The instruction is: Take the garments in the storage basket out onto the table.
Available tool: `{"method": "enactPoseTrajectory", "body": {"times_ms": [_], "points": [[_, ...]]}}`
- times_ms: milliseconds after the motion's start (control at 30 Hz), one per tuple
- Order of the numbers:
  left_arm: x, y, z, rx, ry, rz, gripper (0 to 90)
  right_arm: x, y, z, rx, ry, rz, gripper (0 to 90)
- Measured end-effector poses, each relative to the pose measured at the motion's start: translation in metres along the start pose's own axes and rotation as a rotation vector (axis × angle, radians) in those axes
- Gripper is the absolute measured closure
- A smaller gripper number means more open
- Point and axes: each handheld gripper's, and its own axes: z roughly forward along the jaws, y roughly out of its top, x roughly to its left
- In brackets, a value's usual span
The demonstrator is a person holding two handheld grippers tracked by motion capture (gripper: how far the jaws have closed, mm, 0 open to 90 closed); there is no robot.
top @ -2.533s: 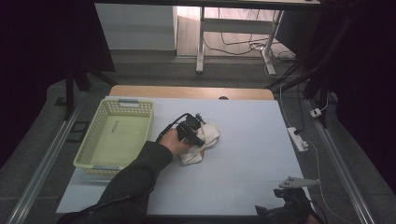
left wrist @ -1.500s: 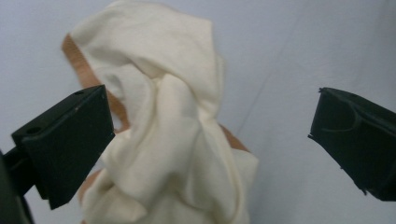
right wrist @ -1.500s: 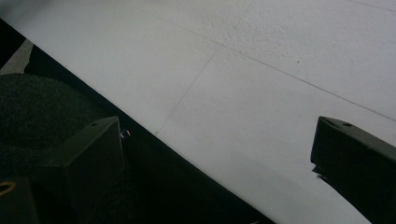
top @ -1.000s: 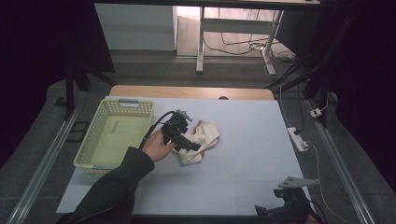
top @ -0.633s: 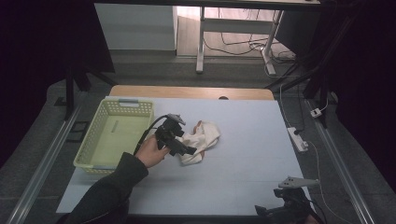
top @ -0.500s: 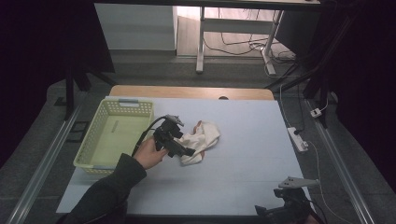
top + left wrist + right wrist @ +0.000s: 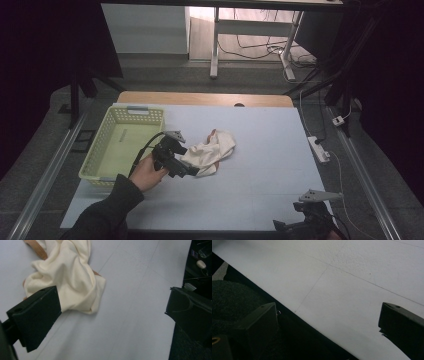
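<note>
Far left of the pale grey-blue counter (image 7: 260, 150): pale yellow-green perforated plastic basket (image 7: 102, 162), rectangular, set along the counter's left edge, interior bare apart from a faint mark on the floor of it.

Just right of the basket's near right corner: left hand (image 7: 146, 172), dark-sleeved, entering from the near left and gripping the black two-jaw left gripper (image 7: 192, 171), grey three-cornered plate on top, black cable looping back over the basket rim. Jaws pointing right, spread wide apart, nothing between them. In the left gripper view, left gripper (image 7: 112, 312) aimed at bare counter, one black jaw overlapping the near edge of the cloth in the picture; contact or none cannot be told.

Centre of the counter, touching or just beside the gripper's jaw tips: crumpled cream-white cloth (image 7: 210, 151), bunched in soft folds, lying flat on the counter well apart from the basket's interior. Thin tan-brown strip (image 7: 36, 248) showing at the cloth's far edge in the left gripper view.

Near right corner of the counter: black right gripper (image 7: 305, 227) with grey three-cornered plate, low at the near edge. In the right gripper view, right gripper (image 7: 327, 325) with jaws wide apart, empty, straddling the counter's dark near edge.

Off the counter at far right, on the grey floor: white power strip (image 7: 320, 149) with trailing cable.
</note>
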Motion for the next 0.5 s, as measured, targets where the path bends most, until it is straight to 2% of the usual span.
{"method": "enactPoseTrajectory", "body": {"times_ms": [300, 500], "points": [[-0.010, -0.024, -0.023, -0.030, 0.007, -0.014, 0.0, 0.000, 0.000, 0.000, 0.002, -0.001, 0.001, 2.4], [-0.014, -0.049, -0.039, -0.052, 0.020, -0.057, 0.0, 0.001, 0.000, 0.000, 0.001, -0.004, 0.002, 2.4]]}}
